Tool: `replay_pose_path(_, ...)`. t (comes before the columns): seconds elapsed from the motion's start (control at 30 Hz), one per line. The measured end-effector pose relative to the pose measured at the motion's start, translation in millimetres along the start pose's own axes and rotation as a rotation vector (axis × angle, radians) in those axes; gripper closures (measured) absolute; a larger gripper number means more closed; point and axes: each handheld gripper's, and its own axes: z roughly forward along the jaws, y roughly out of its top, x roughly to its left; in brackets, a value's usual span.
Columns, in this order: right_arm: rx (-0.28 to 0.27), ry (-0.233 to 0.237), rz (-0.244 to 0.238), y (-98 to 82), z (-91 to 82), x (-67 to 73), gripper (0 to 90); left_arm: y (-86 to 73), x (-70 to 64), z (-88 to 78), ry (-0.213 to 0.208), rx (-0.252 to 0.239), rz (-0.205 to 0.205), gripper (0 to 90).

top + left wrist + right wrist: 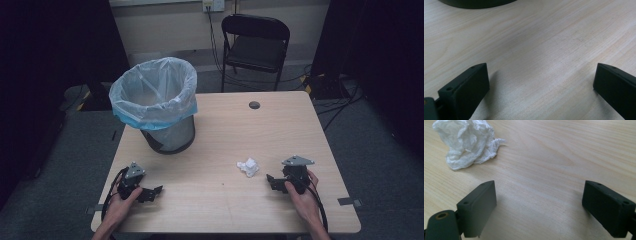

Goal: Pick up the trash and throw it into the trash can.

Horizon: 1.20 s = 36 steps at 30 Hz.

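Note:
A crumpled white tissue (248, 166) lies on the wooden table (225, 125), right of centre. My right gripper (271, 181) rests on the table just right of it, open, jaws wide apart with bare wood between them; in the right gripper view the tissue (466, 142) sits ahead and to the left of the gripper (539, 200). My left gripper (157, 191) rests near the front left edge, also open (541, 82), nothing between its jaws. A black mesh bin (159, 102) lined with a clear bag stands at the back left of the table.
The bin's dark base (476, 3) shows at the top of the left gripper view. A black folding chair (255, 45) stands behind the table. A round cable hole (254, 105) marks the table's far side. Cables (330, 90) lie on the floor at the right.

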Motion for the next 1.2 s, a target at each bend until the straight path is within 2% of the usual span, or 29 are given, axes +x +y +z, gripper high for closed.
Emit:
replay_pose_path(0.27,0.001,-0.001,0.001,0.1,0.0,0.1,11.3,0.1,0.5,-0.3,0.006,-0.007,-0.008,0.8)
replay_pose_path(0.37,0.0,-0.001,0.0,0.1,0.0,0.1,11.3,0.9,0.8,-1.2,0.018,-0.013,-0.018,7.3)
replay_pose_path(0.4,0.0,-0.001,0.0,0.1,0.0,0.1,11.3,1.3,0.9,-2.5,0.018,-0.014,-0.022,11.8)
replay_pose_path(0.43,0.0,-0.001,0.0,0.1,0.0,0.1,11.3,1.9,0.1,-3.3,0.001,-0.031,-0.035,11.8)
replay_pose_path(0.47,0.0,-0.001,0.001,0.1,0.0,0.1,11.3,3.5,-0.9,-4.1,-0.007,-0.039,-0.031,19.1)
replay_pose_path(0.5,0.0,-0.001,0.0,0.1,0.0,0.1,11.3,5.5,-2.5,-4.8,-0.011,-0.046,-0.035,20.0)
replay_pose_path(0.53,0.0,-0.001,0.0,0.1,0.0,0.1,11.3,12.2,-7.1,-5.9,-0.024,-0.059,-0.016,16.5)
replay_pose_path(0.63,0.0,-0.001,0.001,0.1,0.0,0.1,11.3,20.2,-13.2,-6.2,-0.041,-0.089,-0.007,18.0)
replay_pose_path(0.67,0.0,-0.001,0.0,0.1,0.0,0.1,11.3,28.9,-19.0,-6.0,-0.077,-0.119,0.006,17.6)
replay_pose_path(0.7,0.0,-0.001,0.0,0.1,0.0,0.1,11.3,28.9,-19.0,-6.0,-0.077,-0.119,0.006,17.3)
replay_pose_path(0.73,0.001,-0.001,0.001,0.1,0.0,0.1,11.3,37.5,-24.7,-5.1,-0.128,-0.154,0.008,17.4)
replay_pose_path(0.77,0.0,0.0,0.001,0.1,0.1,0.1,11.3,37.5,-24.7,-5.1,-0.128,-0.154,0.008,17.3)
replay_pose_path(0.8,0.0,-0.001,0.001,0.1,0.0,0.1,11.3,47.1,-31.4,-2.5,-0.148,-0.162,0.03,17.1)
replay_pose_path(0.83,0.0,-0.001,0.001,0.1,0.0,0.1,11.3,47.1,-31.4,-2.5,-0.148,-0.162,0.03,17.1)
replay_pose_path(0.9,0.001,-0.001,0.0,0.1,0.0,0.1,11.3,56.7,-38.0,1.7,-0.167,-0.173,0.051,17.5)
replay_pose_path(0.93,0.001,-0.001,0.001,0.1,0.0,0.1,11.3,65.9,-45.8,7.5,-0.19,-0.176,0.067,17.9)
replay_pose_path(0.97,0.001,-0.001,0.001,0.1,0.0,0.1,11.3,65.9,-45.8,7.5,-0.19,-0.176,0.067,17.8)
replay_pose_path(1.0,0.0,-0.001,0.0,0.1,0.0,0.1,11.3,72.7,-53.2,13.5,-0.2,-0.186,0.088,18.0)
replay_pose_path(1.1,0.001,-0.001,0.0,0.1,0.0,0.1,11.3,78.2,-60.6,20.5,-0.225,-0.177,0.092,18.4)
replay_pose_path(1.13,0.0,-0.001,0.0,0.1,0.0,0.1,11.3,84.6,-68.2,26.2,-0.24,-0.162,0.127,18.4)
replay_pose_path(1.17,0.0,-0.001,0.0,0.1,0.0,0.1,11.3,84.6,-68.2,26.2,-0.24,-0.162,0.127,18.4)
replay_pose_path(1.2,0.001,-0.001,0.0,0.1,0.0,0.1,11.3,92.4,-74.8,30.5,-0.264,-0.17,0.137,18.4)
